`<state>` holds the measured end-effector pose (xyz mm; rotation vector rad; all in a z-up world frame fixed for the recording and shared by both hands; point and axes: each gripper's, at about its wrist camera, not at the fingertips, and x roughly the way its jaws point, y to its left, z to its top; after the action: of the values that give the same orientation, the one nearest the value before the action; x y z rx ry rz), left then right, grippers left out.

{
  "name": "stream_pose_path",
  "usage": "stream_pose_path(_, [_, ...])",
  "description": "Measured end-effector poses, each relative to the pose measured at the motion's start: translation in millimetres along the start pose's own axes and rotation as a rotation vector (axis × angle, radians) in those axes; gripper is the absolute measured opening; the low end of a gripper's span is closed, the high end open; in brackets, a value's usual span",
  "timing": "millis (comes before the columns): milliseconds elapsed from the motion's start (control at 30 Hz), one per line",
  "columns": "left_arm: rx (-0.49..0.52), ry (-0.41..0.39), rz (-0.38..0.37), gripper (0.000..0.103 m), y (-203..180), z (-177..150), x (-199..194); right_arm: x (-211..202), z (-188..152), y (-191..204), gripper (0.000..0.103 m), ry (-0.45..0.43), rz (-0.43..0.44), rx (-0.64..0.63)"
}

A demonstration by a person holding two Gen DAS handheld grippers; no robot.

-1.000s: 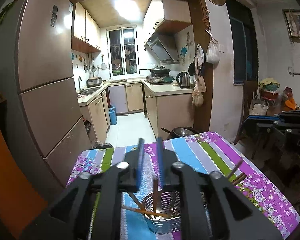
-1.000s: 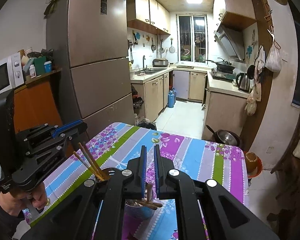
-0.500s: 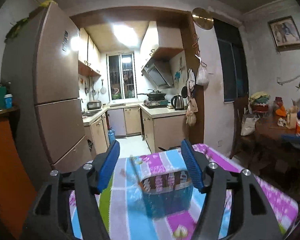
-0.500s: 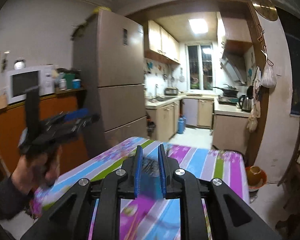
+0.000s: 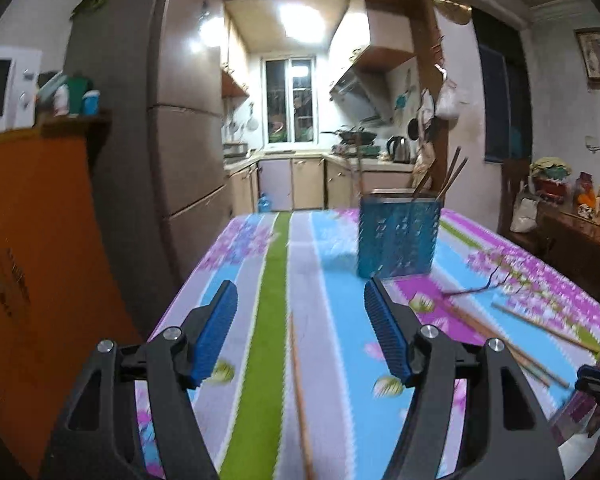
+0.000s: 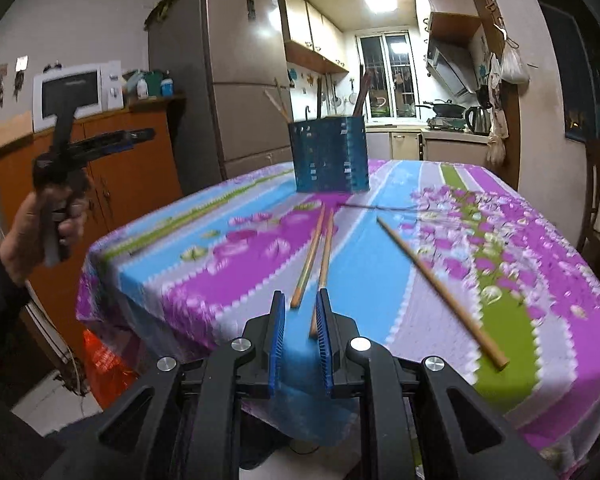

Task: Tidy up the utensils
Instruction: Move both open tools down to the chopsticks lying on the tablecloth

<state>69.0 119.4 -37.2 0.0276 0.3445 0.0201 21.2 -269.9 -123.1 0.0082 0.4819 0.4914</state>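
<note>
The big striped table (image 6: 440, 240) is slippery-looking, so a thin chopstick could roll away or get knocked off the near edge if a gripper bumps it. The blue holder (image 6: 330, 156) stands in the upper middle (some sticks already inside). The right gripper (image 6: 301, 340) is open just a crack, empty, with the pair of chopsticks (image 6: 318, 248) just past its tips; the left gripper (image 5: 300, 336) is wide open, empty, a lone chopstick (image 5: 300, 396) lying between its fingers, lower middle.

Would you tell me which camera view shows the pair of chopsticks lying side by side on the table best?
The right wrist view: the pair of chopsticks lies whole and central ahead of the right gripper. The left wrist view shows it blurred near the right edge.
</note>
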Motion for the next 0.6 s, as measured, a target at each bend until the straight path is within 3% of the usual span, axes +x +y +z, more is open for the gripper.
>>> stream_pose_path(500, [-0.004, 0.072, -0.006, 0.063, 16.6, -78.0, -18.0, 21.0, -9.3, -1.9, 0.017, -0.029, -0.078, -0.025])
stream_pose_path(600, [0.003, 0.084, -0.005, 0.063, 15.1, -86.9, -17.1, 19.9, -9.7, -2.2, 0.008, -0.038, -0.091, -0.022])
